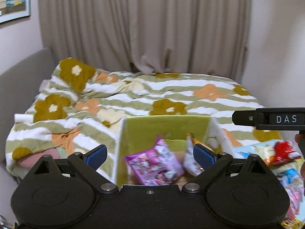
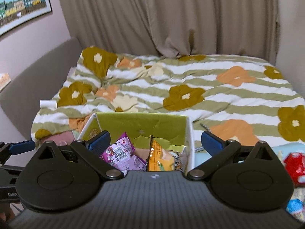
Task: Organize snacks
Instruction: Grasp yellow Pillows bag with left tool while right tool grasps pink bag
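An open green-lined cardboard box (image 1: 167,126) stands on the bed and also shows in the right wrist view (image 2: 141,123). Inside lie a purple snack packet (image 1: 154,164), also in the right wrist view (image 2: 122,152), and an orange and white packet (image 2: 160,156), which appears in the left wrist view too (image 1: 190,162). My left gripper (image 1: 150,154) is open and empty over the box. My right gripper (image 2: 155,140) is open and empty over the box. Part of the right gripper (image 1: 270,118) shows at the right of the left wrist view.
More snack packets lie on the bed right of the box: a red one (image 2: 297,164) and blue ones (image 2: 294,206). A floral striped quilt (image 2: 190,80) covers the bed. Curtains (image 2: 167,17) hang behind, a grey headboard (image 2: 38,80) stands at left.
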Tool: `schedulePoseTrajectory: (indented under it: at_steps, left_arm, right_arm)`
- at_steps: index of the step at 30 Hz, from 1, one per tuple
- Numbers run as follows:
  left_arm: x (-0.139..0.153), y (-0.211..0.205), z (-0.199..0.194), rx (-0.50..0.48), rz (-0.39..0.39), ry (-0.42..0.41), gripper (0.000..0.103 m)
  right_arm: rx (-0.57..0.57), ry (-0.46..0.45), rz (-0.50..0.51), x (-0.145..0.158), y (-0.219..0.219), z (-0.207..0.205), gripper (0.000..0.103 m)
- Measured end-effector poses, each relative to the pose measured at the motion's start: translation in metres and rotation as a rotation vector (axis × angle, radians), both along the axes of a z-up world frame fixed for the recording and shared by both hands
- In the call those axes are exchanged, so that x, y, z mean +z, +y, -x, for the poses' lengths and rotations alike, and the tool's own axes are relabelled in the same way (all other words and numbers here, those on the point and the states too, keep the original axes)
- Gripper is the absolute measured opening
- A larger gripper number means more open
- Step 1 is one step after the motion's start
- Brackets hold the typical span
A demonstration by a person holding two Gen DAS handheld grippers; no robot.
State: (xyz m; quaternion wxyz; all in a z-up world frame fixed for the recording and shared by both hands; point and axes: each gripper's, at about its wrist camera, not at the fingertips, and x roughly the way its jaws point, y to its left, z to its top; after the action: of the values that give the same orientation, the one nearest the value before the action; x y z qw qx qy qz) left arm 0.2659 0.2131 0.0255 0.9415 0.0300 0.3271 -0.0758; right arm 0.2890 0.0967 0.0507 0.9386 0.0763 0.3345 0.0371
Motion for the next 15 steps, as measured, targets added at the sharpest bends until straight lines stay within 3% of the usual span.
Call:
schedulePoseTrajectory:
  at_steps: [8, 15]
  left_arm:
    - [0.016, -0.045, 0.039, -0.104, 0.039, -0.026, 0.099]
    - [0.005, -0.109, 0.076, -0.138, 0.048, 0.018, 0.099]
  right_arm:
    - [-0.074, -0.050, 0.028, 0.027, -0.048, 0.065, 0.103]
    - [-0.117, -0.048, 0.043, 0.023, -0.121, 0.123, 0.103]
